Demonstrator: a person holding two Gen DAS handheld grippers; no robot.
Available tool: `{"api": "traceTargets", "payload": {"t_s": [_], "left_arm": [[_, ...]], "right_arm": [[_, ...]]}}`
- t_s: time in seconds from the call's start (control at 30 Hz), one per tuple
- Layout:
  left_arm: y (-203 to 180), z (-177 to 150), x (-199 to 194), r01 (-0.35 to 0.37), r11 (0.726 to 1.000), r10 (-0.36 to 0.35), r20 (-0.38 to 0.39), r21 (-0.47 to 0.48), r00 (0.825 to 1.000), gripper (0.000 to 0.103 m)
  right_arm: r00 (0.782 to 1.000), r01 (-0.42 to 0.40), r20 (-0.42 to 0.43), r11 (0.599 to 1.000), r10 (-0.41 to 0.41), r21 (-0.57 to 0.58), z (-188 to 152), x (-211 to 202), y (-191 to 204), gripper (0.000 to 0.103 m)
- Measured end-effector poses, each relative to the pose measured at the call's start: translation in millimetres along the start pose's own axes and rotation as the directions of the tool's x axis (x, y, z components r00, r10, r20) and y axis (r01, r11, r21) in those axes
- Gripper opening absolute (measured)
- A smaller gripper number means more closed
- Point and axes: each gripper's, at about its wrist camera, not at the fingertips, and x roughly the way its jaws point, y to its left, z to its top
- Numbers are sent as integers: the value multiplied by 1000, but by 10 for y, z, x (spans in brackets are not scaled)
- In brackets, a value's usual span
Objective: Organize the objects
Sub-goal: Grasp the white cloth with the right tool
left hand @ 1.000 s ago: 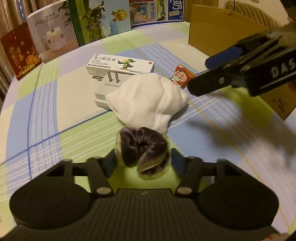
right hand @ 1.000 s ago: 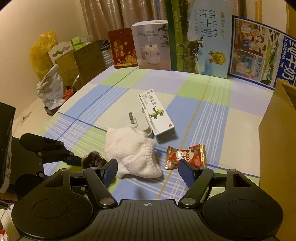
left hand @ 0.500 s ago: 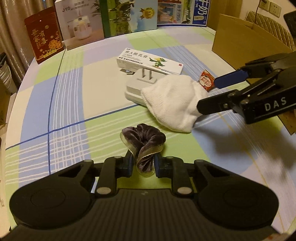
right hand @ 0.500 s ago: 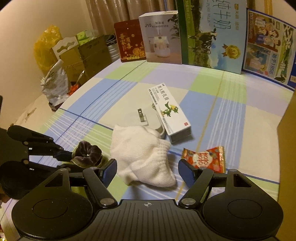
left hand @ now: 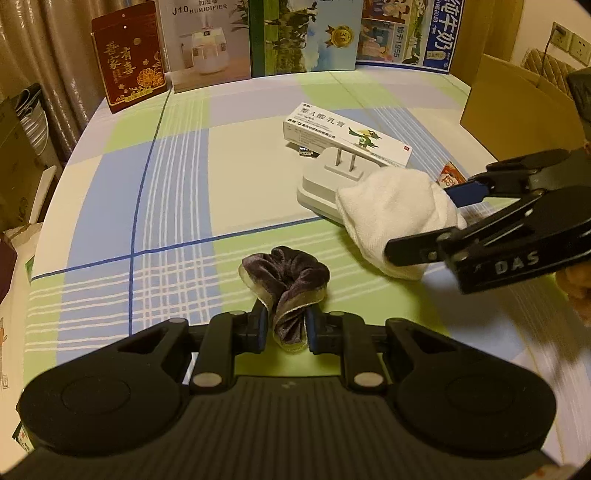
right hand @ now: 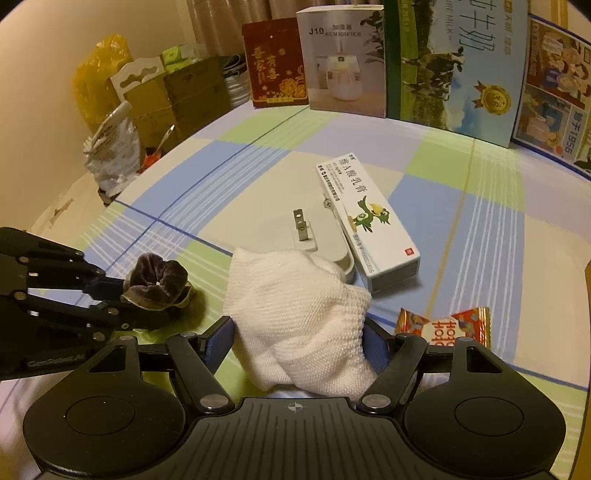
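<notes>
bare cloth (left hand: 110, 206) leftward, cardboard box (left hand: 517, 107) right, cartons (left hand: 303, 33) behind

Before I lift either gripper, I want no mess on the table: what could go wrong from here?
The white sock lies partly over the grey plug adapter, so the right gripper, open around it, may drag the adapter into the ointment box. The left gripper pinches only a fold of the scrunchie, which could slip out. The grippers sit close and could bump.

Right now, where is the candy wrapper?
In the right wrist view the candy wrapper lies on the tablecloth, right of the white sock and below the ointment box.
</notes>
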Motion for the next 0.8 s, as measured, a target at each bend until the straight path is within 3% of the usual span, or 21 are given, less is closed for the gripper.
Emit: {"api": "traceTargets", "payload": {"t_s": [0.1,0.2,0.27,0.33,0.8], "left_arm": [[-8,3,-7,0,1000,0,2,1,1000,16],[-22,12,-8,1,1000,-1,1,1,1000,16],[-45,20,-8,4,1000,-4,3,3,1000,16],[-66,33,-13,8,1000,-8,5,4,1000,16],[-220,179,-256,29,1000,-29,52,-2,998,16]], "right_arm": [[1000,9,-8,1000,-9,-11,6,34,10,61],[1000,19,-21,1000,-20,-19,21,23,17,44],[999,29,-26,999,-29,-27,33,-9,26,25],[999,39,-26,999,-40,-35,53,-55,39,19],[992,111,55,993,-113,42,119,-646,-36,18]]}}
